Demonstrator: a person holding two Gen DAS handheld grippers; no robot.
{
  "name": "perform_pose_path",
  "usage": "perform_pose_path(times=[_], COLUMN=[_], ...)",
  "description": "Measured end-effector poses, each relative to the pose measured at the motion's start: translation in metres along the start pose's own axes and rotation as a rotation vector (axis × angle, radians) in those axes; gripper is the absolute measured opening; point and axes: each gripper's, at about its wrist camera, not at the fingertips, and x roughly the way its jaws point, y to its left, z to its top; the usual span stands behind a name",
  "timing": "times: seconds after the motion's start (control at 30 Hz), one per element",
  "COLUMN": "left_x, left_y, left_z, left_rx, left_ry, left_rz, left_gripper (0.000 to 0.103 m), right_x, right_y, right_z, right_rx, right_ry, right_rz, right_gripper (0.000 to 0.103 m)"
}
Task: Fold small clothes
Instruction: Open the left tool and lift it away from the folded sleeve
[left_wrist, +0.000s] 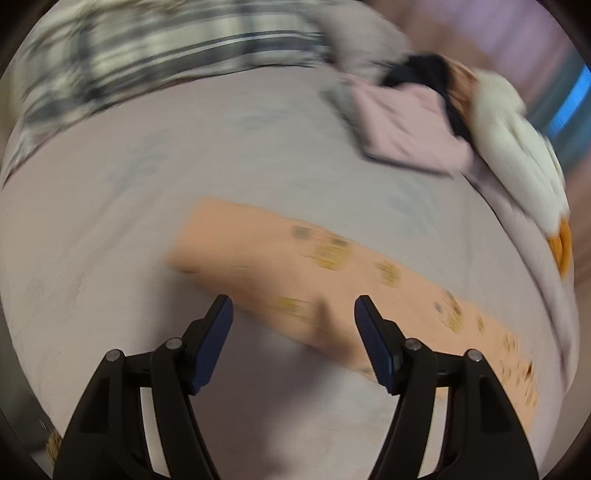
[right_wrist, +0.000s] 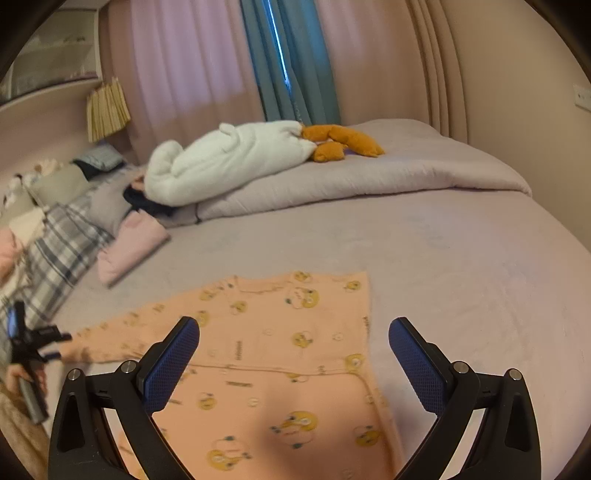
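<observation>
A small orange garment (right_wrist: 280, 354) printed with yellow cartoon birds lies spread flat on the pale lilac bedsheet (right_wrist: 461, 288). One sleeve stretches left across the sheet. In the blurred left wrist view the same garment (left_wrist: 295, 273) appears as a long orange strip. My left gripper (left_wrist: 293, 314) is open and empty, hovering just above the garment's near edge. It also shows at the far left of the right wrist view (right_wrist: 26, 343), near the sleeve end. My right gripper (right_wrist: 293, 339) is open and empty above the garment's body.
A folded pink cloth (right_wrist: 129, 247) lies on the sheet to the left rear. A white plush with orange feet (right_wrist: 236, 158) rests on a rolled lilac duvet (right_wrist: 369, 173) at the back. A plaid blanket (right_wrist: 59, 258) and pillows line the left side.
</observation>
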Motion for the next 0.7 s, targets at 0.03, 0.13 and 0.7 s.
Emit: perform_pose_path(times=[0.03, 0.13, 0.7], left_x=[0.001, 0.001, 0.034], left_y=[0.011, 0.031, 0.076], left_z=[0.003, 0.004, 0.021], left_rx=[-0.029, -0.043, -0.335], left_ry=[-0.001, -0.028, -0.02], left_rz=[0.018, 0.086, -0.19], left_gripper=[0.067, 0.067, 0.014], right_x=[-0.003, -0.007, -0.012], right_y=[0.002, 0.008, 0.012], right_z=[0.0, -0.002, -0.027], right_rx=[-0.001, -0.016, 0.053], right_ry=[-0.009, -0.029, 0.082], right_rz=[-0.01, -0.057, -0.046], right_gripper=[0.103, 0.101, 0.074])
